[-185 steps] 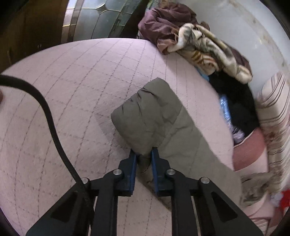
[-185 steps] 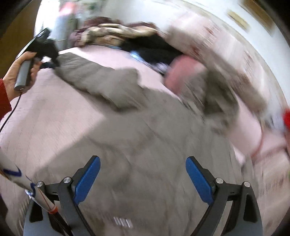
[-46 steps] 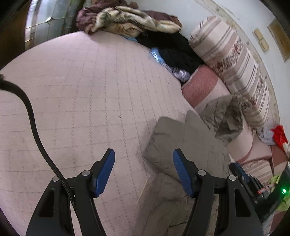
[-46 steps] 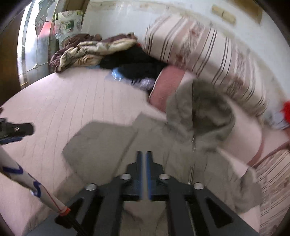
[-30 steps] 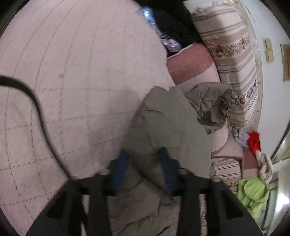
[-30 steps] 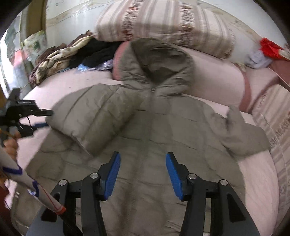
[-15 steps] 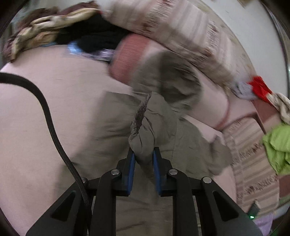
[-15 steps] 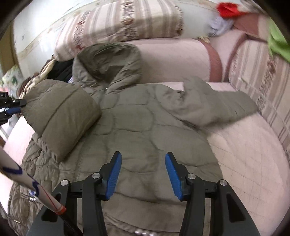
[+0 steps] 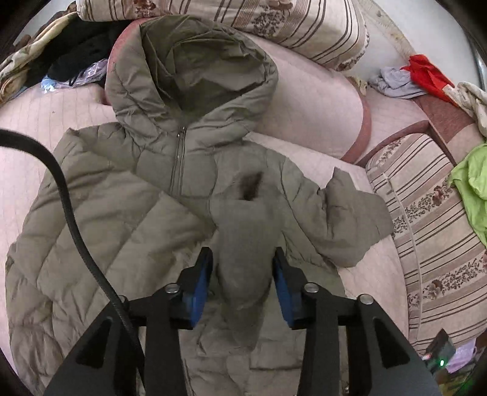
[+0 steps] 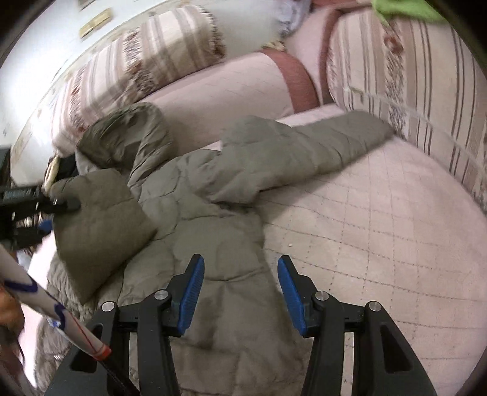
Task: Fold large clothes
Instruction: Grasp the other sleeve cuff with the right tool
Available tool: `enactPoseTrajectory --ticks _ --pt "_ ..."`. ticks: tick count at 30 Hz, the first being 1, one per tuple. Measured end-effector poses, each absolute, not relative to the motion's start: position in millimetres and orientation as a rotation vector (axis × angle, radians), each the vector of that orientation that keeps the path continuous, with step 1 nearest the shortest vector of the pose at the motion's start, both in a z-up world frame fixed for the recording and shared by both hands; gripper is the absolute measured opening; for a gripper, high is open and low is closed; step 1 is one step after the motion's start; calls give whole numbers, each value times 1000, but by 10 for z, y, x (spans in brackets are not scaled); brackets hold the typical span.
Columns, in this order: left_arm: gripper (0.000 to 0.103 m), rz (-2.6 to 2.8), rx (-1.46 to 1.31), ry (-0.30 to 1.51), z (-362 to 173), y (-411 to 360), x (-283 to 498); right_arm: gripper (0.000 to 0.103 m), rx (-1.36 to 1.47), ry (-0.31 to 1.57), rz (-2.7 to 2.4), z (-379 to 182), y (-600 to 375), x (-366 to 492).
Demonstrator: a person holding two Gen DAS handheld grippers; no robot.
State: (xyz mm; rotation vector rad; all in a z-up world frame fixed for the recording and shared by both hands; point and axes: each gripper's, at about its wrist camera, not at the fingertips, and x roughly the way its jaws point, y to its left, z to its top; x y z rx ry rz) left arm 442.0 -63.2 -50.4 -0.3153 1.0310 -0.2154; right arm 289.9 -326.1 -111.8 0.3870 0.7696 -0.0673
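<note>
Hiding the olive quilted hooded coat point(image 9: 127, 219) beneath, its blurred sleeve point(image 9: 245, 243) hangs between the left gripper point(image 9: 243, 274)'s just-opening jaws, contact unclear; right gripper point(image 10: 240, 292) released.

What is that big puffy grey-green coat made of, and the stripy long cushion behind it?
The puffy grey-green hooded coat looks like matte, thin woven shell fabric, probably synthetic, over soft filling: stitched quilt lines make puffy panels and it wrinkles finely. The striped bolster cushion looks like woven cloth with brown stripes and flower bands; its stuffing cannot be seen.
</note>
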Motion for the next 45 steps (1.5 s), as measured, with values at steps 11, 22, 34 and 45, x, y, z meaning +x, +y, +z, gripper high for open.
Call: enactPoseTrajectory --ticks 11,22,34,45 --pt "53 -137 -293 833 401 -893 3918 54 486 769 -34 -1126 -3439 2933" --pt "59 99 -241 833 113 -167 3577 72 584 812 109 -1247 -3350 2934" --pt "59 246 -216 895 -683 557 3823 17 378 928 118 -1454 -2758 3529" --pt "59 320 -274 971 -1305 987 4307 15 139 914 -48 -1363 -2634 4562"
